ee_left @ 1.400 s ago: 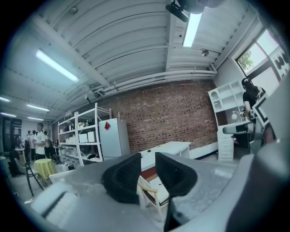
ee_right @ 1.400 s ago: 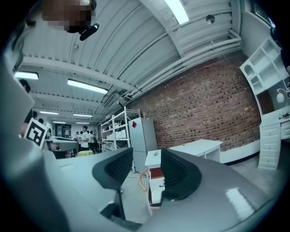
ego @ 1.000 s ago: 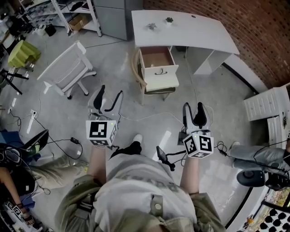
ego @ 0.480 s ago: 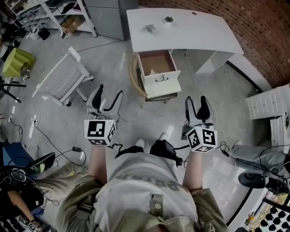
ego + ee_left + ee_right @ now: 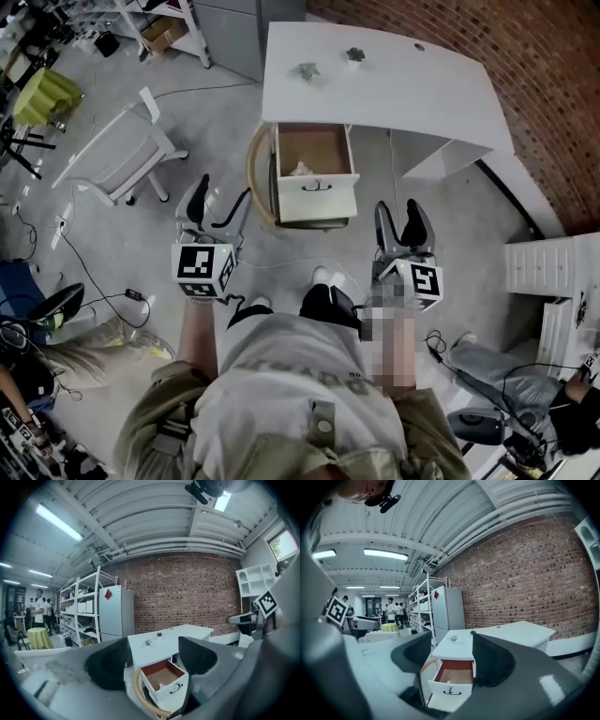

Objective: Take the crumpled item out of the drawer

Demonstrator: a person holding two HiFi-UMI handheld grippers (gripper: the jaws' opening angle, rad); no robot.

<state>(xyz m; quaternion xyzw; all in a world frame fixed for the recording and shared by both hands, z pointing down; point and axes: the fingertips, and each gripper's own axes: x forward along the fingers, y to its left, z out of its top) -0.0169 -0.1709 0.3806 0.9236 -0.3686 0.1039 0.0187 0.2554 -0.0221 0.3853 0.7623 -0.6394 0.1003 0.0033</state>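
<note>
An open white drawer (image 5: 317,197) with a dark handle hangs under a white desk (image 5: 394,89). A small pale crumpled item (image 5: 300,170) lies on the drawer's brown floor near its front. Both grippers hover over the floor short of the drawer, apart from it. My left gripper (image 5: 217,202) is empty and its jaws are opening. My right gripper (image 5: 403,223) is also empty with its jaws opening. In the left gripper view the drawer (image 5: 165,681) and the crumpled item (image 5: 162,685) show between the pads. The right gripper view frames the drawer (image 5: 451,681) between its open jaws.
Two small plants (image 5: 307,70) stand on the desk. A tan hoop (image 5: 253,178) curves round the drawer's left side. A white chair (image 5: 117,155) lies tipped at the left, cables (image 5: 281,262) trail over the floor, and a brick wall (image 5: 553,103) runs along the right.
The person has stepped toward the desk, so the drawer is closer to both grippers. Both pairs of jaws stand a little wider apart.
</note>
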